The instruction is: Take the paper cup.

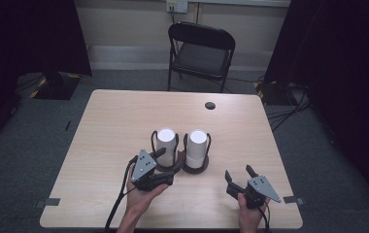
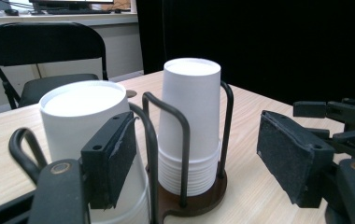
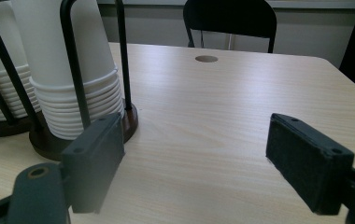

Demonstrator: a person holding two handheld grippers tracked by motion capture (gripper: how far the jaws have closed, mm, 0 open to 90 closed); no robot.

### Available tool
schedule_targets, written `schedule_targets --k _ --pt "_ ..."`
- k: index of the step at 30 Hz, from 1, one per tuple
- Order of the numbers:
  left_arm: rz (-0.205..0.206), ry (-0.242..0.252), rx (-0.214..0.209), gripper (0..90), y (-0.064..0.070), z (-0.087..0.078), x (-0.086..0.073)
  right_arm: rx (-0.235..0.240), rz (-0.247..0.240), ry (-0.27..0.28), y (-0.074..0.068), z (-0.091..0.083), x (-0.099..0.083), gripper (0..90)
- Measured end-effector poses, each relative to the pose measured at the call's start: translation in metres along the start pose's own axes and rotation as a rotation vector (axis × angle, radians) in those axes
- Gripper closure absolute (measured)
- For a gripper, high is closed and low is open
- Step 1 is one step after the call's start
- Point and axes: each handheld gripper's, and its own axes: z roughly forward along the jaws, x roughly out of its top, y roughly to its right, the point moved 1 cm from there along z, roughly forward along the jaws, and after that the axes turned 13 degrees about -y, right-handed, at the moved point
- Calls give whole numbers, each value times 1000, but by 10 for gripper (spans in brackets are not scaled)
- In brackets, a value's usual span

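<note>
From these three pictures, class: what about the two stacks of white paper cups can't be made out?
- Left stack of white paper cups: base cut off by the bottom edge and left gripper's fingers, left gripper view.
- Right stack of white paper cups: top cut off, right gripper view.
- Cup count: rims too small, high view.

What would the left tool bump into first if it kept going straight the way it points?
Probably the nearer stack of white cups in its wire holder; one pad already sits beside it.
</note>
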Motion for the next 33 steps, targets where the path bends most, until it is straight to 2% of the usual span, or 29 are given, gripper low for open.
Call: schedule_targets --k 7,20,22,24,33 --pt "45 -19 -23 274 2 7 13 -2 1 1 0 0 0 185" --pt "32 -8 -76 292 -1 19 32 -6 5 3 0 0 0 179" --pt "62 -10 -71 318 -1 23 36 -5 7 4 0 0 0 179" --pt "72 -18 -61 335 -1 27 39 -5 7 4 0 0 0 179" --pt "51 -40 -87 311 -8 41 48 -4 5 4 0 0 0 179"
